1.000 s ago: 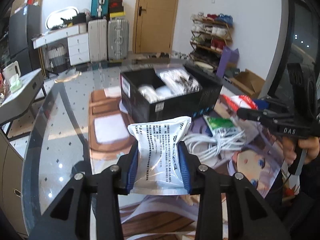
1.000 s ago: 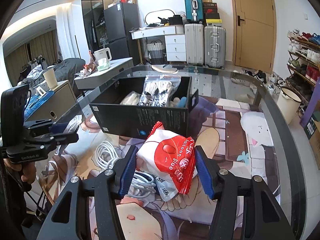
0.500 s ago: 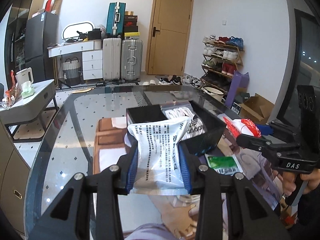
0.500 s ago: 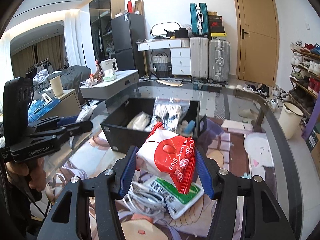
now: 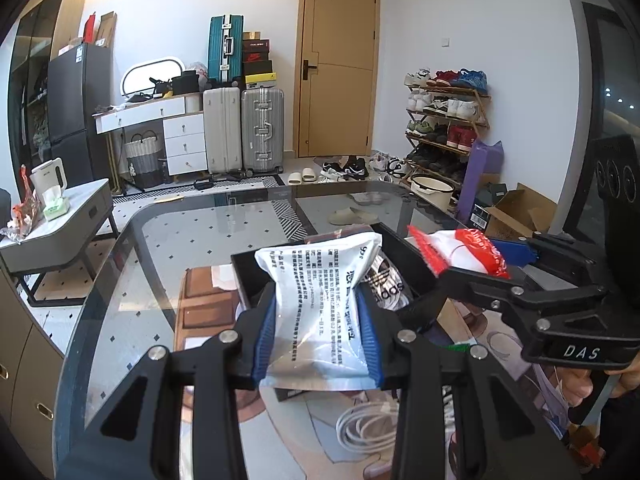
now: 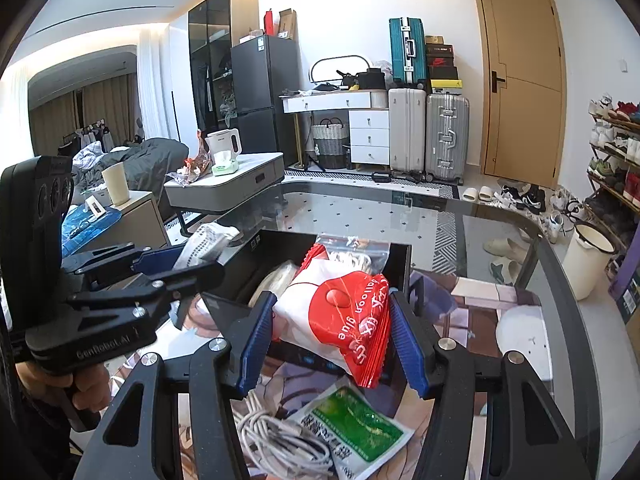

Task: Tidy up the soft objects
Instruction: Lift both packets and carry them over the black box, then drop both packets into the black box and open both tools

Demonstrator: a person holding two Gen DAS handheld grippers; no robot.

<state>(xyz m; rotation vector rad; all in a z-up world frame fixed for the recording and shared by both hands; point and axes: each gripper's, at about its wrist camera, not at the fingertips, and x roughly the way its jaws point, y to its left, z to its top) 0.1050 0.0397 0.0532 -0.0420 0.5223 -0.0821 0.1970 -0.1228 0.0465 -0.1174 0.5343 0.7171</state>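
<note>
My left gripper [image 5: 318, 336] is shut on a white soft pouch with black print [image 5: 320, 300] and holds it above the near edge of a black open box [image 5: 256, 280]. My right gripper [image 6: 332, 340] is shut on a red and white packet [image 6: 340, 312], raised over the same box [image 6: 400, 264]. The right gripper with its packet shows at the right of the left wrist view [image 5: 460, 252]. The left gripper with its pouch shows at the left of the right wrist view [image 6: 200, 244]. The box holds clear bags of soft items [image 6: 352, 250].
A coil of white cable [image 6: 276, 436] and a green and white pouch [image 6: 356, 428] lie on the printed mat in front of the box. The glass table [image 5: 192, 236] extends beyond. Suitcases, a shoe rack and a side table stand around the room.
Both grippers have risen from the mat with their packets and moved forward over the black box. They have come closer to each other.
</note>
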